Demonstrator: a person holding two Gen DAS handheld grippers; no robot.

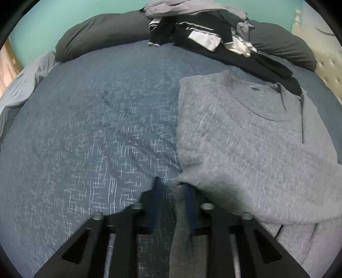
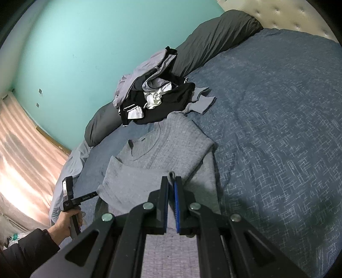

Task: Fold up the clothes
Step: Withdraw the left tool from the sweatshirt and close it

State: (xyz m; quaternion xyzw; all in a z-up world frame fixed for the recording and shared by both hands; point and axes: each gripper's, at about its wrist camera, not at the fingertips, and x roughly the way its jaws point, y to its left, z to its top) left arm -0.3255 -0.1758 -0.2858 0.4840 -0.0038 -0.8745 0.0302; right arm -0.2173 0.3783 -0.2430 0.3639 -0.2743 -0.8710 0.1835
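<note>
A grey ribbed sweater lies on the blue bedspread, neck toward the pillows, with one side folded over. My left gripper is at the sweater's near left corner. A strip of grey fabric runs between its fingers against the right one, and bedspread shows between the fabric and the left finger. In the right wrist view the sweater lies ahead. My right gripper is shut on a grey fold of it, and a tuft pokes out past the tips. The left gripper reaches the sweater's left edge, held by a hand.
A pile of black, white and grey clothes rests against dark pillows at the head of the bed. A teal wall stands behind, a curtain hangs at left, and a tufted headboard shows at top right. The bedspread stretches right of the sweater.
</note>
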